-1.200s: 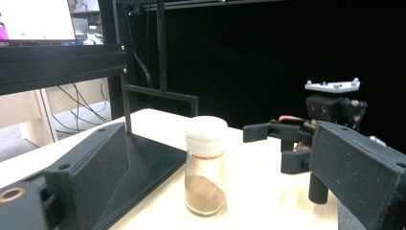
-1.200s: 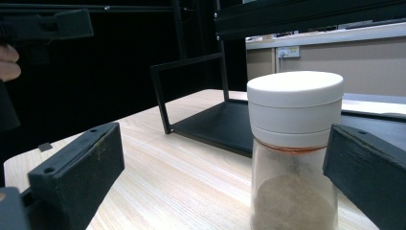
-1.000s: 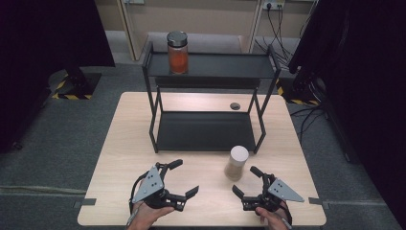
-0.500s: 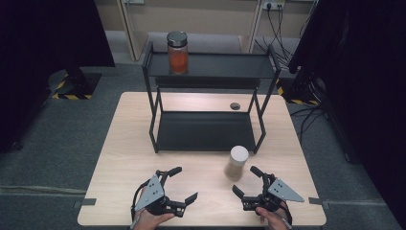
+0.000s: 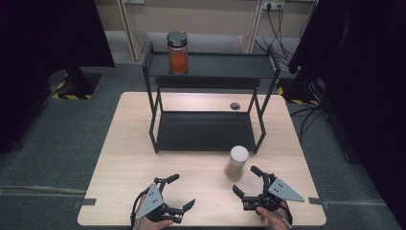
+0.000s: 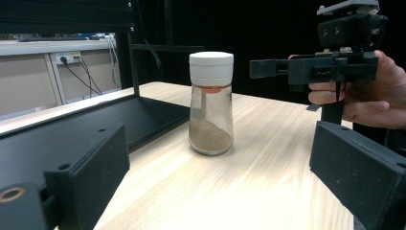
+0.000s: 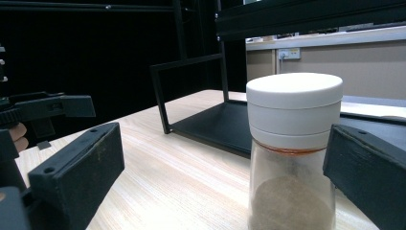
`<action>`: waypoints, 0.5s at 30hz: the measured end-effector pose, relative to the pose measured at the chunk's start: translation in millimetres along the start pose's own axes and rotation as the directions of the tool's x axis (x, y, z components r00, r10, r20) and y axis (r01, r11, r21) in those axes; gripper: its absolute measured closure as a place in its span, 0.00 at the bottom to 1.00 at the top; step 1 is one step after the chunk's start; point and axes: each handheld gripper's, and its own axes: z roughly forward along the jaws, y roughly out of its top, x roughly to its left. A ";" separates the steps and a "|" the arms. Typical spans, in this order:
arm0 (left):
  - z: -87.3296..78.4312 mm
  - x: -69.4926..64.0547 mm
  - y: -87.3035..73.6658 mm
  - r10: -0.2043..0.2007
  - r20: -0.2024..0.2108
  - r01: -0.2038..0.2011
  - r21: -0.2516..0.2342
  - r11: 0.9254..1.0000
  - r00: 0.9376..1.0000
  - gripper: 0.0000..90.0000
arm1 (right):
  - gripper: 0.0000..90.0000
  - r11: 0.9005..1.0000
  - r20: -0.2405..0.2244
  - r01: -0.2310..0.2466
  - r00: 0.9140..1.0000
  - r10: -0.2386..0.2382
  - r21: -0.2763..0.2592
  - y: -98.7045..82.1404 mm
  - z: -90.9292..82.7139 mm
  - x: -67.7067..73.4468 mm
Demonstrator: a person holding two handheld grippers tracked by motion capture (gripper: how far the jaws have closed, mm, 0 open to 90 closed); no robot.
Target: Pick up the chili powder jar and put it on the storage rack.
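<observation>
The shaker jar [image 5: 236, 163] stands upright on the table [image 5: 124, 158], toward the near right part of the top, just in front of the right front leg of the black shelf rack [image 5: 206, 132]. It has a white screw cap and clear glass sides, with brownish powder heaped in its lower part; an orange ring shows just under the cap. In the right gripper view the shaker jar [image 7: 291, 158] rises close ahead, partly between the two black jaws and nearer the right-hand one; whether that jaw touches the glass is hard to tell from this angle, though from above they look apart.

The right gripper [image 5: 249, 179] sits near the table's near edge, just toward the person from the jar, its jaws spread wide and nothing pinched. The left gripper [image 5: 181, 192] is low over the near edge, left of centre, well apart from the jar, with its jaws also spread and nothing between them. In the left gripper view the jar [image 6: 211, 103] stands farther off, with the other hand's gripper [image 6: 306, 71] beyond it.

The rack's lower shelf rests on the table's far half. On its top shelf, near the left end, stands a jar with orange contents [image 5: 177, 52] and a dark lid. A small dark round disc [image 5: 234, 106] lies on the table behind the rack.
</observation>
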 end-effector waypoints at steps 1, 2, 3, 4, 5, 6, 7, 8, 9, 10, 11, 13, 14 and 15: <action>0.0 -0.5 -0.8 0.001 0.000 -0.001 -0.001 1.000 1.000 0.06 | 0.01 1.000 0.000 0.000 1.000 0.000 0.000 0.1 -0.1 0.0; -0.1 -0.6 -1.6 0.002 0.002 -0.002 -0.002 1.000 1.000 0.06 | 0.01 1.000 0.000 0.001 1.000 -0.001 0.000 0.2 -0.2 0.2; 0.0 -0.7 -2.5 -0.003 0.004 0.003 -0.004 1.000 1.000 0.06 | 0.01 1.000 -0.002 0.001 1.000 -0.001 -0.001 0.2 -0.4 0.3; 0.0 -0.8 -3.3 -0.007 0.006 0.007 -0.004 1.000 1.000 0.06 | 0.01 1.000 -0.002 0.003 1.000 -0.003 -0.002 0.3 -0.6 0.5; -0.1 -0.8 -3.9 -0.007 0.006 0.007 -0.004 1.000 1.000 0.06 | 0.01 1.000 -0.002 0.005 1.000 -0.005 -0.003 0.3 -0.9 0.6; -0.2 -0.9 -4.3 -0.008 0.006 0.008 -0.002 1.000 1.000 0.06 | 0.01 1.000 -0.002 0.003 1.000 -0.003 -0.002 0.4 -1.4 0.9; -0.2 -1.2 -5.2 -0.012 0.006 0.012 -0.003 1.000 1.000 0.06 | 0.01 1.000 0.000 0.005 1.000 -0.005 -0.003 0.4 -1.9 1.1; -0.4 -1.4 -5.7 -0.014 0.008 0.014 -0.001 1.000 1.000 0.06 | 0.01 1.000 0.000 0.005 1.000 -0.005 -0.004 0.5 -2.1 1.2; -0.4 -1.8 -6.0 -0.011 0.009 0.011 0.003 1.000 1.000 0.06 | 0.01 1.000 0.001 0.006 1.000 -0.006 -0.005 0.5 -2.2 1.2; -0.4 -2.0 -6.3 -0.011 0.010 0.011 0.003 1.000 1.000 0.06 | 0.01 1.000 0.001 0.006 1.000 -0.006 -0.006 0.6 -2.3 1.2; -0.5 -1.8 -6.6 -0.011 0.012 0.011 0.003 1.000 1.000 0.06 | 0.01 1.000 0.001 0.006 1.000 -0.006 -0.006 0.6 -2.3 1.2; -0.9 -1.5 -7.3 -0.016 0.009 0.016 0.002 1.000 1.000 0.06 | 0.01 1.000 0.001 0.005 1.000 -0.005 -0.006 0.7 -2.2 1.1; -1.1 -1.4 -7.6 -0.022 0.007 0.022 0.002 1.000 1.000 0.06 | 0.01 1.000 0.001 0.004 1.000 -0.004 -0.006 0.6 -2.2 1.0; -1.2 -1.1 -7.9 -0.025 0.005 0.025 0.001 1.000 1.000 0.06 | 0.01 1.000 0.001 0.005 1.000 -0.005 -0.005 0.6 -2.2 1.0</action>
